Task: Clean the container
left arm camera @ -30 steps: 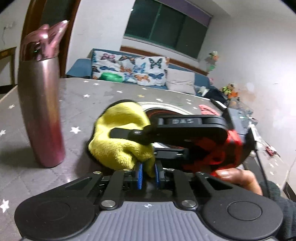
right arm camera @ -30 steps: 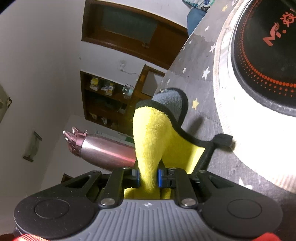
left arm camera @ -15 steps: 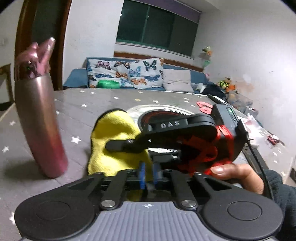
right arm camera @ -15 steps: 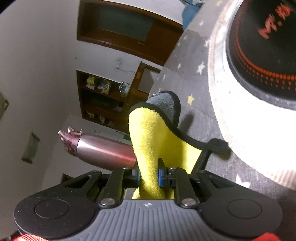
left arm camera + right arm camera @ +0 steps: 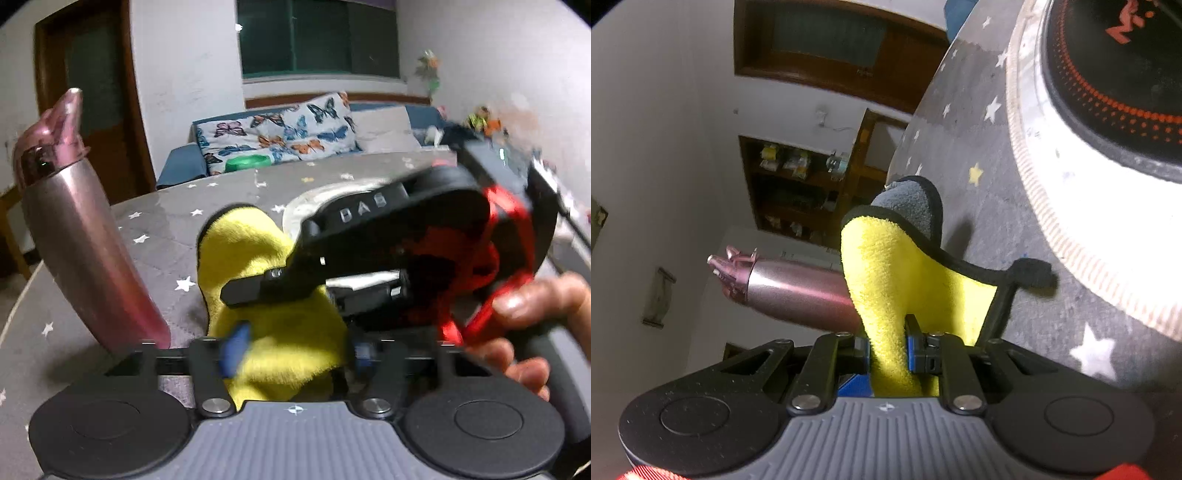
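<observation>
Here the yellow cloth [image 5: 886,280] is pinched by the right gripper [image 5: 886,349] above the desk [image 5: 162,221] beside the pink bottle [image 5: 85,236], while the left gripper [image 5: 295,350], its jaws closing, is spread around it.

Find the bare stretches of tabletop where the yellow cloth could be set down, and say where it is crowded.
Bare starred tabletop lies behind the pink bottle, toward the sofa, and more at the near edge left of the bottle. It is crowded around the yellow cloth, between the bottle, the round cooker, the closing left gripper and the right gripper.
</observation>
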`<action>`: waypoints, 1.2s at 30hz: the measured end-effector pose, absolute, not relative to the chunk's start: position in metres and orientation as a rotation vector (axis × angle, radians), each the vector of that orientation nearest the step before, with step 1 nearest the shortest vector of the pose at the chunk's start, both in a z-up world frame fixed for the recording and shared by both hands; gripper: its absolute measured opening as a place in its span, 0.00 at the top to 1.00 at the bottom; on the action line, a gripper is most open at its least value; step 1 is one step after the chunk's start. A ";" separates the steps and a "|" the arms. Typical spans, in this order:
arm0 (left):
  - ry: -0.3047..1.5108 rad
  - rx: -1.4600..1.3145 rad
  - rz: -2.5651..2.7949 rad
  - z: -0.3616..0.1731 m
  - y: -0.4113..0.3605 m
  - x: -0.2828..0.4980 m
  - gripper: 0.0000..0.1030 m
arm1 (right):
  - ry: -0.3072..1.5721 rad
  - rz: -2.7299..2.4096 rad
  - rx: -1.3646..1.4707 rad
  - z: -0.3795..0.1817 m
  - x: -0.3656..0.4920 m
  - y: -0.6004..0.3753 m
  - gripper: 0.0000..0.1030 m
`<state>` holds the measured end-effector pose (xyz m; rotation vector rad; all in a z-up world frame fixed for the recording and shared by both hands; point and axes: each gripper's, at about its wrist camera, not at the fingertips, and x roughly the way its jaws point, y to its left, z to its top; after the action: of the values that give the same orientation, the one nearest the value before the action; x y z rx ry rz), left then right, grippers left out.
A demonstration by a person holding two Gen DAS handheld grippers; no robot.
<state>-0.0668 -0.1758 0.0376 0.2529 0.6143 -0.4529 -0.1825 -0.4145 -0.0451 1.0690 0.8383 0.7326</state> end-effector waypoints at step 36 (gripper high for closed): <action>0.599 0.036 -0.336 0.045 -0.083 -0.075 0.00 | 0.789 0.746 1.155 -0.044 -0.174 -0.431 0.84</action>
<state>-0.0754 -0.0826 0.0448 0.0356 0.5989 -0.3359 -0.1740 -0.4312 -0.0445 1.1555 0.7890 0.7457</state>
